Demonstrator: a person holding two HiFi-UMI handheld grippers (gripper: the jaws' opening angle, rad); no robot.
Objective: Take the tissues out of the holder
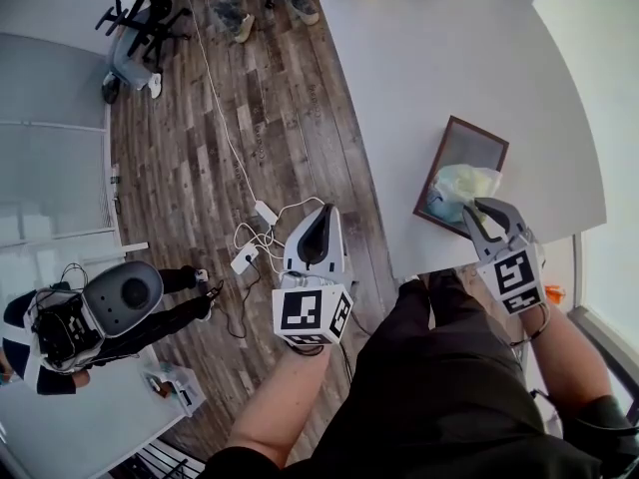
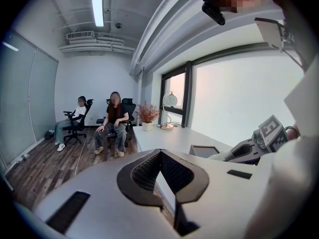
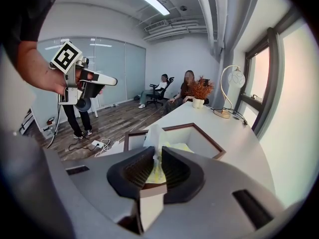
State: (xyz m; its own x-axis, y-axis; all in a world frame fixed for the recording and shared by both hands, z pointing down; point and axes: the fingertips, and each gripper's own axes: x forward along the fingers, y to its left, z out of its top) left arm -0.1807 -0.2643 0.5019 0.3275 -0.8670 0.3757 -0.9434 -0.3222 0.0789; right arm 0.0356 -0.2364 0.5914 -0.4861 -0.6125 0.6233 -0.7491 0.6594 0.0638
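Note:
The holder (image 1: 479, 134) is an open box with a brown rim that lies on the white table (image 1: 419, 58), close to its near edge. Pale crumpled tissues (image 1: 461, 183) fill it. My right gripper (image 1: 488, 209) hangs over the holder's near end. In the right gripper view its jaws (image 3: 158, 151) are closed on a white tissue (image 3: 152, 135) that stands up out of the holder (image 3: 210, 137). My left gripper (image 1: 320, 215) is held over the wooden floor, left of the table, well away from the holder. Its jaws (image 2: 160, 153) meet at the tips with nothing between them.
Cables and a white power strip (image 1: 266, 212) lie on the floor beside the table. Two people sit on office chairs (image 2: 113, 121) at the far end of the room. A potted plant (image 3: 199, 97) and a lamp (image 3: 225, 111) stand at the table's far end. Another person (image 1: 70, 327) stands at lower left.

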